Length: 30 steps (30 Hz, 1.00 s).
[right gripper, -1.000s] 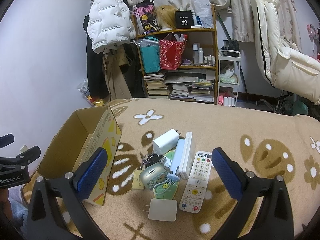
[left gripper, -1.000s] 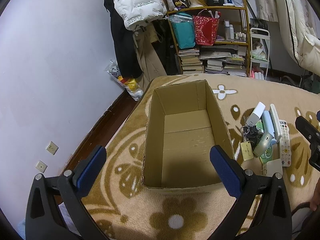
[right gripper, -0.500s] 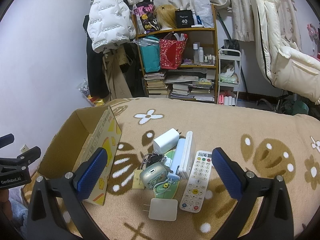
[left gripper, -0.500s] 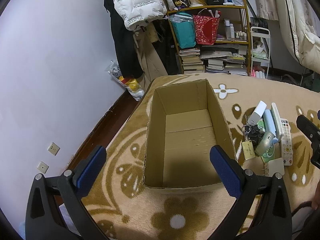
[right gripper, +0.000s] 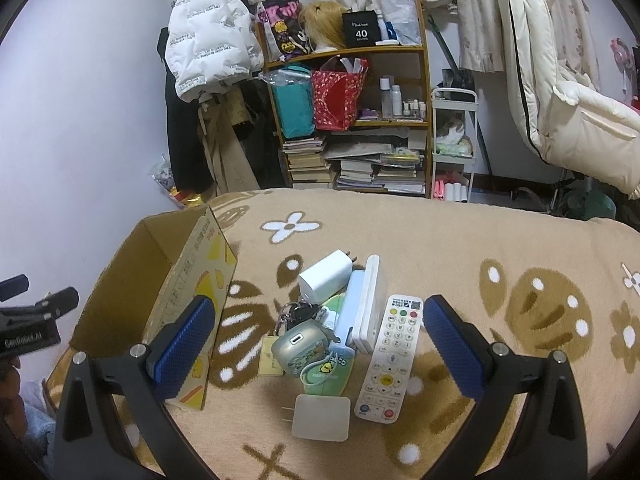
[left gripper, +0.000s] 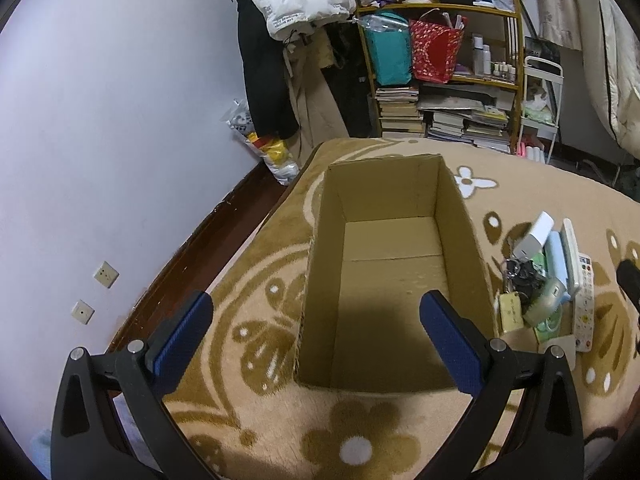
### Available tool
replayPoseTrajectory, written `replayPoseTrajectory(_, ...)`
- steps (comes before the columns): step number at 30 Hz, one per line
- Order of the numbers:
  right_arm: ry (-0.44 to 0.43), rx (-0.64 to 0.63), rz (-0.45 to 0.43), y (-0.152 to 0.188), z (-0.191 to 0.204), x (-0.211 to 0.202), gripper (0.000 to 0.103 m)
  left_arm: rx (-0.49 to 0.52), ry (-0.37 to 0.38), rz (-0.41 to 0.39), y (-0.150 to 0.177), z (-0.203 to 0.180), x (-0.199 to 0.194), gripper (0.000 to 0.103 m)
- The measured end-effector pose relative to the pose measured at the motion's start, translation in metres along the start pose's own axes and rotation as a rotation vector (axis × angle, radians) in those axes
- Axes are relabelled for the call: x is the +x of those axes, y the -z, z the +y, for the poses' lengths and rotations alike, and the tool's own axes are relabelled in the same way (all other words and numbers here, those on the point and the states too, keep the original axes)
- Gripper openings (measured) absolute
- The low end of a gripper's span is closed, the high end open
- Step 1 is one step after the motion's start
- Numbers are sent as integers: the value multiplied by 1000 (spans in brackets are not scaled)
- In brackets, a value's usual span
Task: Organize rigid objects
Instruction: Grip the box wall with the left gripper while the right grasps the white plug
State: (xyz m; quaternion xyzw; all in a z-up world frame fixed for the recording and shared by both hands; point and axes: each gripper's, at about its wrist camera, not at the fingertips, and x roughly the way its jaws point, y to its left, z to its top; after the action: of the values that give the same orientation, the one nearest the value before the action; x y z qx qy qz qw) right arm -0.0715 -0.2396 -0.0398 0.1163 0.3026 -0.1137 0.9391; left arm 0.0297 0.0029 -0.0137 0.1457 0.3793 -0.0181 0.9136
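Gadget pile [right gripper: 340,328] beside cardboard box [right gripper: 160,280]

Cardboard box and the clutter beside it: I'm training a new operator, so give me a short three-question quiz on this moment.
1. True or false: the cardboard box already holds an item.
2. Which lies nearest the right claw? A) white remote control B) flat white plug adapter C) white charger block
3. Fill in: both the left claw and the right claw are ____.

Key: 1 false, the box is empty; 2 B; 3 open.
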Motion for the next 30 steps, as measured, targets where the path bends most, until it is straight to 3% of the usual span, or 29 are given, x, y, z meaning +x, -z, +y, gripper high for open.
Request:
replayPoseTrajectory(5,19,0,41,2,-2,11,103,11,-21,24,-9,2,15,102)
replayPoseTrajectory(13,29,-28,100,10,1,30,103,-8,-29,177,-7,12,53,102)
replayPoseTrajectory(20,0,-52,189,19,7,47,102,-6,-80,290,1,17,80,102)
replayPoseTrajectory(24,-19,-36,264,26,6,58,92,0,-93,340,6,18,92,102)
replayPoseTrajectory(26,-32,-20,299,28,4,62,79,6,-100,359,7,16,96,102)
replayPoseTrajectory(30,-43,5,342,33,1,68,73,17,-125,389,14,13,103,102)
